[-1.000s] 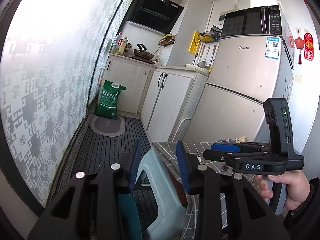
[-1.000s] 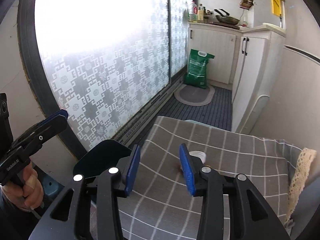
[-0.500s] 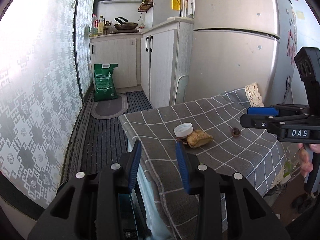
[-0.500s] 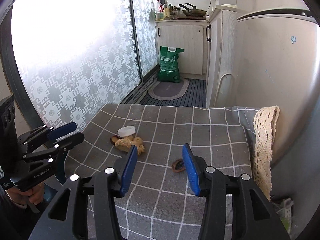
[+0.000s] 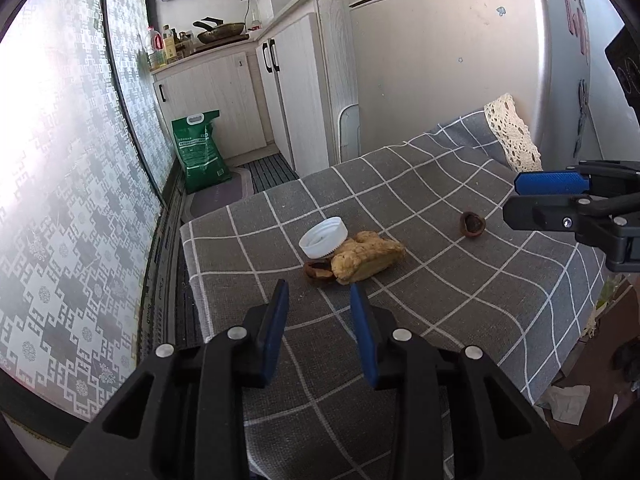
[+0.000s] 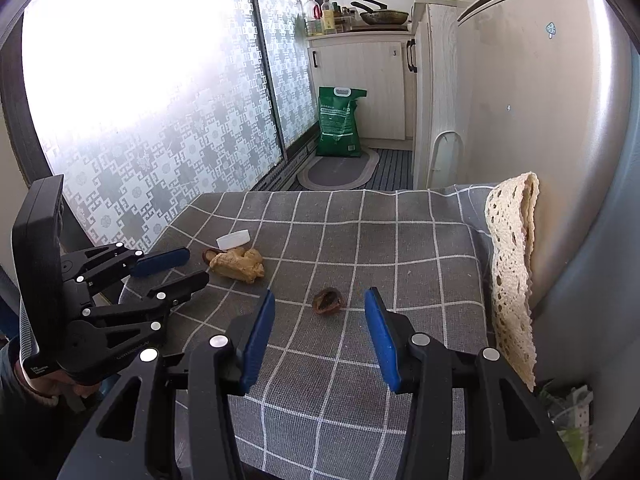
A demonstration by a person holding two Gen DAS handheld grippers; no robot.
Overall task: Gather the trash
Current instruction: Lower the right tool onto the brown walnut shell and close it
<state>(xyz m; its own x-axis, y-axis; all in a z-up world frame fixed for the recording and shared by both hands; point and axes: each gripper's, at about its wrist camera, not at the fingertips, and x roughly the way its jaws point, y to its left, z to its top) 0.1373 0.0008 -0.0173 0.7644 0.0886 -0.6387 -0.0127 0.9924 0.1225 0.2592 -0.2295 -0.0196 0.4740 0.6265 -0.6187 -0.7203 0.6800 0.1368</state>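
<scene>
On the grey checked tablecloth lie a white bottle cap, a tan knobbly piece of ginger and a brown nut shell, all touching. A second nut shell lies apart to the right. My left gripper hovers just short of the cluster; its jaws are closing with nothing between them. My right gripper stands open above the lone nut shell, which shows in the gap beyond its fingertips. Each gripper shows in the other's view: right gripper, left gripper.
A silver fridge stands behind the table, with a cream lace cloth hanging against it. White cabinets, a green bag and a floor mat lie beyond. A frosted sliding door runs along the left. Crumpled paper lies on the floor.
Both grippers have come in over the table and dropped closer to the scraps. The left view swung from the stool and table edge to the cap and ginger.
</scene>
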